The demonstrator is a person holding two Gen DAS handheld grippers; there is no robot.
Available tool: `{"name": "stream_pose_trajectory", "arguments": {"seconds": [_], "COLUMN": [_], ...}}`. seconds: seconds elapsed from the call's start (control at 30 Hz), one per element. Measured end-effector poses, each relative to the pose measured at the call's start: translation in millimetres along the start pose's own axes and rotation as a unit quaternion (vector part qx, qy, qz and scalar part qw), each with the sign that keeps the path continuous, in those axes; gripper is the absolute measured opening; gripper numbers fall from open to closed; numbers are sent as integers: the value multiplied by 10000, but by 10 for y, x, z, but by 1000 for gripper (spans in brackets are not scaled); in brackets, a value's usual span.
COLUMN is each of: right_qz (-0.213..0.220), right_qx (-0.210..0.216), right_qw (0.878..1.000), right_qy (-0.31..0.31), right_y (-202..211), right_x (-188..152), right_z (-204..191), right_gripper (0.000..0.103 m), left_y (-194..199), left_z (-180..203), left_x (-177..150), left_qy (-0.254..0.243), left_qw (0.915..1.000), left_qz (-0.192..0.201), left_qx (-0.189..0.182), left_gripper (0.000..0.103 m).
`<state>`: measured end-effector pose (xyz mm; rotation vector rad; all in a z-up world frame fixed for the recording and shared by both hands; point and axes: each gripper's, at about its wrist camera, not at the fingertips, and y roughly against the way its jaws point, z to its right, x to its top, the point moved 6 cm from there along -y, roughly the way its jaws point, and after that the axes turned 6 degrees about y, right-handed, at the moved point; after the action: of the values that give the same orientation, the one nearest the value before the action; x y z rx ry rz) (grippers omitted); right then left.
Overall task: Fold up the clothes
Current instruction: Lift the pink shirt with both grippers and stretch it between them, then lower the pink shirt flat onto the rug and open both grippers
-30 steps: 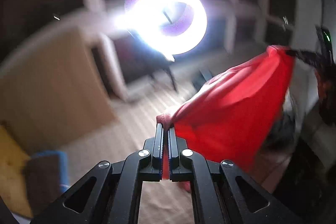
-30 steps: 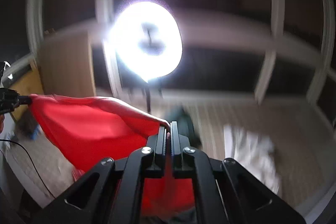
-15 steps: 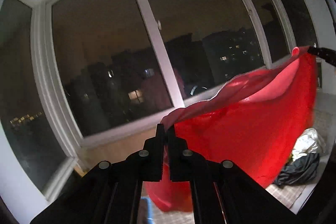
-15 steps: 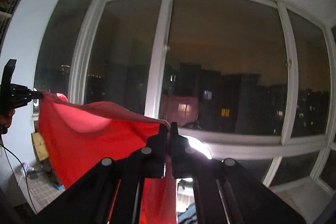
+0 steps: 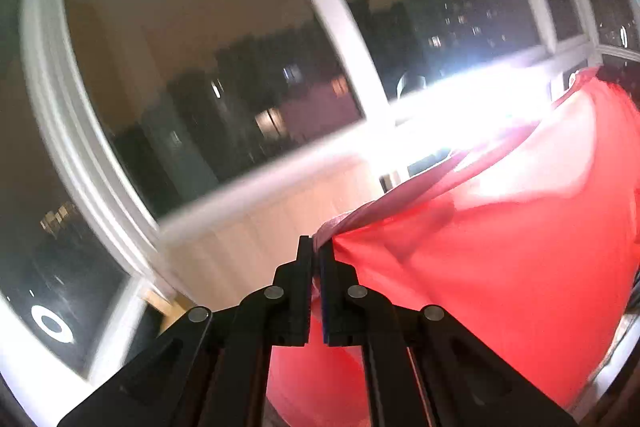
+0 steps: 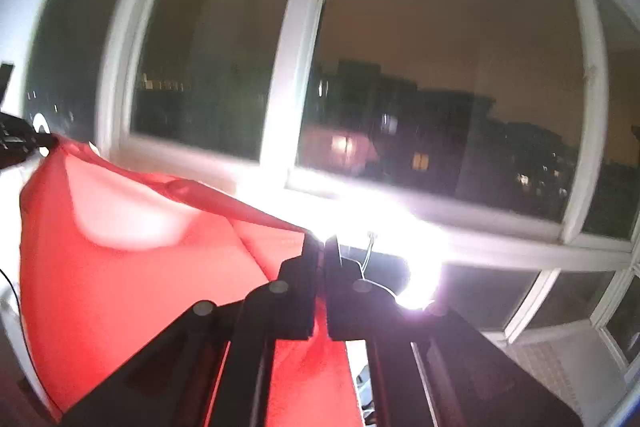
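A red garment (image 5: pixel 500 259) hangs spread in the air between my two grippers. My left gripper (image 5: pixel 317 247) is shut on one top corner of it, and the cloth stretches away to the right and hangs down. In the right wrist view the same red garment (image 6: pixel 140 267) runs off to the left, with my right gripper (image 6: pixel 322 247) shut on its other top corner. The left gripper (image 6: pixel 38 143) shows small at the far left edge there, holding the far corner. The garment's lower part is out of view.
Large night-dark windows with white frames (image 5: pixel 332 11) fill the background in both views. A very bright lamp glare (image 6: pixel 396 227) washes out the sill area. A tiled low wall (image 5: pixel 256 227) lies under the windows. Pale items (image 6: pixel 364 379) lie low behind the cloth.
Both grippers swung up from the floor and ring lamp to the windows, then tipped back down a little. The red garment stays stretched between them, and lamp glare has returned.
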<state>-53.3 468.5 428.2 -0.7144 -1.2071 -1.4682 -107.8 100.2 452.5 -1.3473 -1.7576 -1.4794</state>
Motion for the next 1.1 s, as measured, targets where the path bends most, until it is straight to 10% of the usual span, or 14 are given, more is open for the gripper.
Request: {"name": "stream_pose_trajectory", "arguments": {"seconds": [0.23, 0.37, 0.53, 0.8, 1.1], "right_qz": [-1549, -2713, -2681, -2646, -3188], "right_qx": [28, 401, 596, 1009, 1338], "right_qw": [9870, 9597, 9614, 9486, 9213], "right_qy": [418, 621, -166, -1415, -1779], "right_y": [-2145, -2787, -2230, -701, 751], "right_x": [-1359, -2253, -2481, -2821, -3753], "right_z": [-839, -1311, -1058, -539, -926], "right_gripper": [4, 5, 40, 40, 40], "left_y": [-2215, -3018, -2808, -1633, -371], "left_z": [490, 793, 645, 197, 395], "left_x": [-1154, -1984, -2168, -2322, -3660], "left_qy": [-108, 63, 263, 773, 1033], "left_qw": [9881, 9645, 9621, 9614, 9354], "left_qz": [-1518, -2595, -2576, -2130, -2908], "left_qx": [-234, -485, -859, -1562, -1725], "left_gripper": [7, 8, 10, 17, 18]}}
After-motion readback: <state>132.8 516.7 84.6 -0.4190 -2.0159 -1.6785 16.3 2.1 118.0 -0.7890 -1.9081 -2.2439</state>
